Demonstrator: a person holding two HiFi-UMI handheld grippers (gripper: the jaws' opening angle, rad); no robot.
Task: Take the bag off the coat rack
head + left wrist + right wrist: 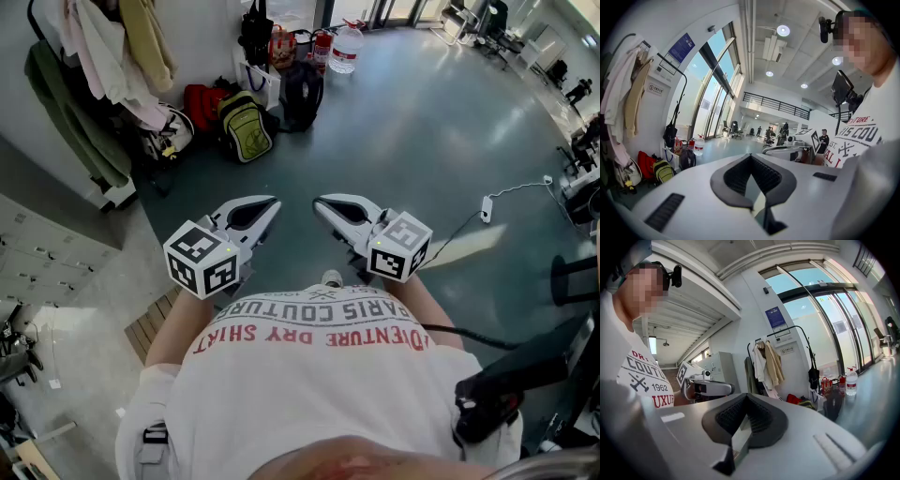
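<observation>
Fingers (249, 215) together, empty; backpacks (246, 127) crowd floor (412, 141) below hanging bag (255, 34)

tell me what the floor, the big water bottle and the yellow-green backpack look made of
Floor: a hard, sealed surface, perhaps epoxy or polished concrete. It is seamless grey-blue with a soft sheen that reflects the window light.
Water bottle: probably clear plastic, as it is see-through and pale.
Backpack: woven fabric, likely nylon, with a matte finish, a soft slumped shape and dark trim.
</observation>
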